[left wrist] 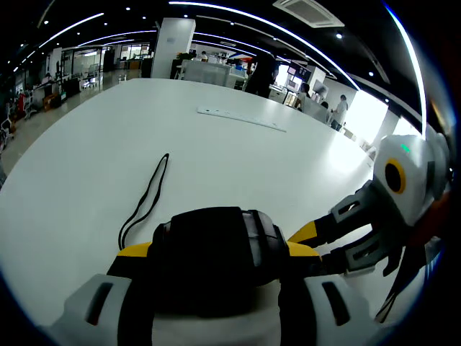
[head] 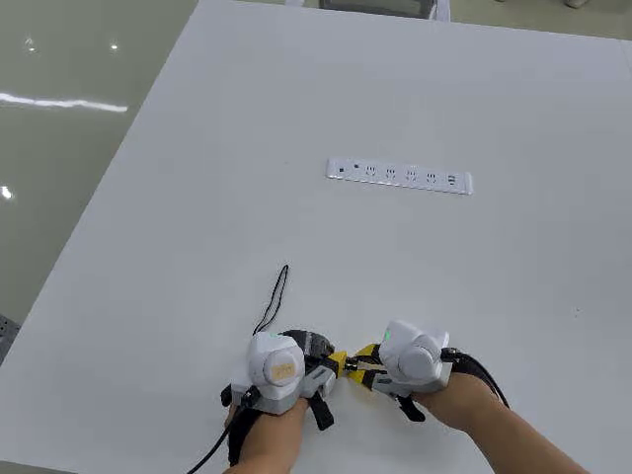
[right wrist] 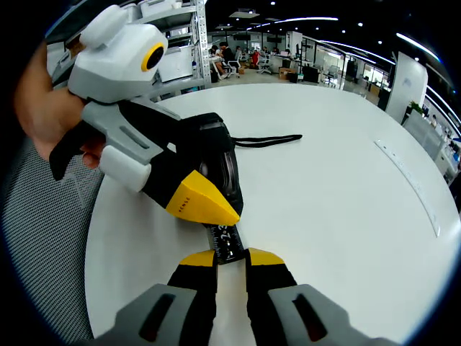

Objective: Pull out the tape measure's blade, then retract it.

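While the left gripper [left wrist: 216, 252] is clamping the tape measure [right wrist: 209, 151] at the near edge of the white table [head: 395, 99], the right gripper [right wrist: 230, 257] is pinching its barely drawn blade [right wrist: 225, 240]. Hold is looking thin: a skewed pull is risking slip and snap-back.

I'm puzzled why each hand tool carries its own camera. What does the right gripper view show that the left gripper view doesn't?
Right gripper view: the numbered blade pinched between the right gripper's fingers, and the left gripper seen from outside, clamping the tape measure. Left gripper view: the tape measure up close between its own fingers, with the right gripper reaching in from the side. Both: the white table, black strap and power strip.
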### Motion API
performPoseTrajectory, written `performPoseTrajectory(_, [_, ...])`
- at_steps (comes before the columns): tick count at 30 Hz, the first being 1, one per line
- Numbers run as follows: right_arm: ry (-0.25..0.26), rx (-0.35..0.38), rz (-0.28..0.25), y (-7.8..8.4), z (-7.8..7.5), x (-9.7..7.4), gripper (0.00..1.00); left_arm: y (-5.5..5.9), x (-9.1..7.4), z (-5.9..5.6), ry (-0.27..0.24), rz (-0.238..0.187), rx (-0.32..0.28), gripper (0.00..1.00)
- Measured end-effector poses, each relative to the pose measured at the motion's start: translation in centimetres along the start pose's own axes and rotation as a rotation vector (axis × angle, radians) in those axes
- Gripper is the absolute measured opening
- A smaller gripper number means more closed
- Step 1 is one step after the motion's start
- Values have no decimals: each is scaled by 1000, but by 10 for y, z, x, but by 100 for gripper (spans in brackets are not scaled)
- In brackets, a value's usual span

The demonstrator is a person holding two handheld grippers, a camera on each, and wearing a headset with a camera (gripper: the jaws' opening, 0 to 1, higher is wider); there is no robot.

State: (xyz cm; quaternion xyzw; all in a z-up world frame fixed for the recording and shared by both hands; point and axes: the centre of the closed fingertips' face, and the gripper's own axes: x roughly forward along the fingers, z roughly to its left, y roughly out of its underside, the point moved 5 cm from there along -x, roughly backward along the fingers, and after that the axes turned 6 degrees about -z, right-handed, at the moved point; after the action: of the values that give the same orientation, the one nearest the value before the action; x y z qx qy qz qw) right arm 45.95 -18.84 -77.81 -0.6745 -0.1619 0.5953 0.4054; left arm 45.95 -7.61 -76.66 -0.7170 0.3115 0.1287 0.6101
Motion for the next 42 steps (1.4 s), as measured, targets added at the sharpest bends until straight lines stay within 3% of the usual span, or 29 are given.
performPoseTrajectory(27, [-14,-4,0,-5,1,7,14,0,0,0,4,2,-10,67])
performPoseTrajectory(42, [-16,1,-28,-12,3,16,13,-1,0,1,7,4,-18,67])
